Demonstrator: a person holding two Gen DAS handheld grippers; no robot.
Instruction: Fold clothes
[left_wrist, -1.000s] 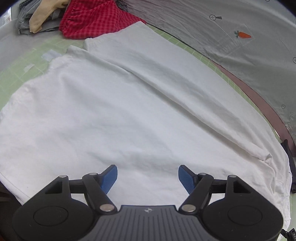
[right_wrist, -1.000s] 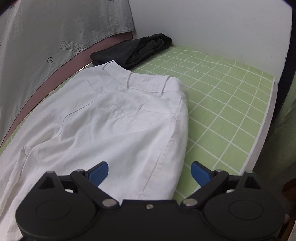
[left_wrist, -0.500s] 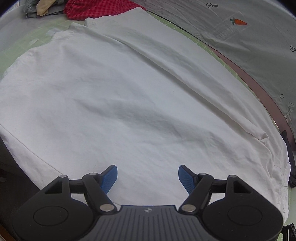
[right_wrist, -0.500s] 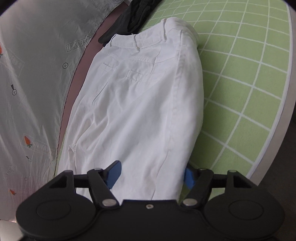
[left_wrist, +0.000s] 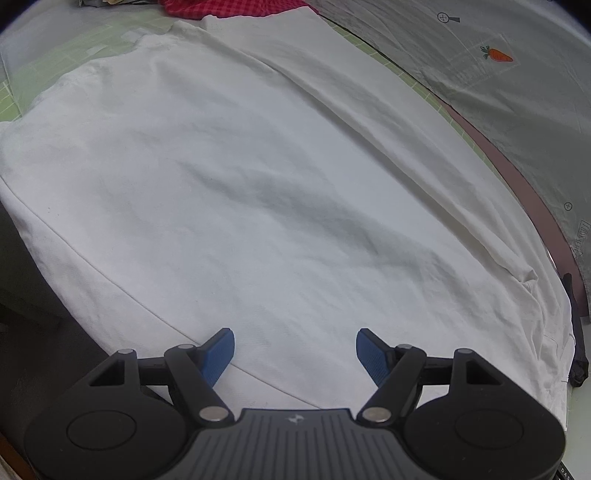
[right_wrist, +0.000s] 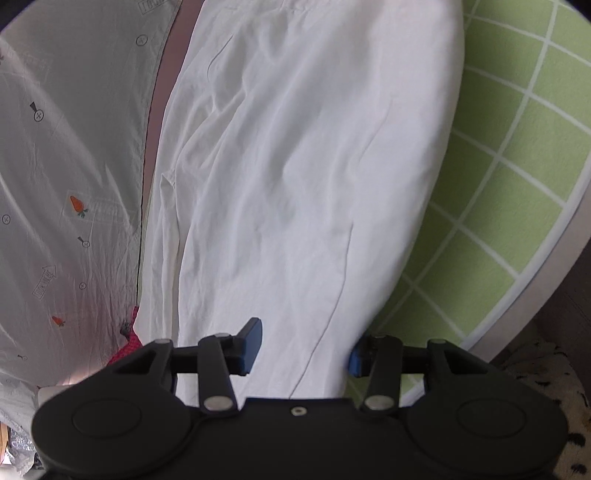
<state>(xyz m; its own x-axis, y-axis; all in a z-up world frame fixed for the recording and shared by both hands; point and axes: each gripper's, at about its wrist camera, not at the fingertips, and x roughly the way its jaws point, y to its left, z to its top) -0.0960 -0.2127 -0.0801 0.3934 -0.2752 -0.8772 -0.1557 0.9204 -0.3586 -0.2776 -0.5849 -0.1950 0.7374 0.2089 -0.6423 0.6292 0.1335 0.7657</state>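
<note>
White trousers (left_wrist: 266, 192) lie spread flat across the green grid mat, filling most of the left wrist view. My left gripper (left_wrist: 295, 354) hovers open over their near edge, with only cloth below its blue pads. In the right wrist view the same white trousers (right_wrist: 303, 166) run lengthwise away from me. My right gripper (right_wrist: 304, 347) stands open astride the near side seam, its right pad (right_wrist: 356, 356) at the cloth's edge. Whether the pads touch the fabric I cannot tell.
A grey sheet with carrot prints (left_wrist: 498, 55) hangs along the far side, seen too in the right wrist view as the grey sheet (right_wrist: 74, 166). Red checked cloth (left_wrist: 236, 7) lies at the trousers' far end. The green grid mat (right_wrist: 517, 177) shows bare to the right, ending at a pale table edge (right_wrist: 554, 258).
The right gripper has swung down from the waistband end to sit low over the trousers' side, and its fingers have narrowed a little. The left gripper has drawn back toward the near edge.
</note>
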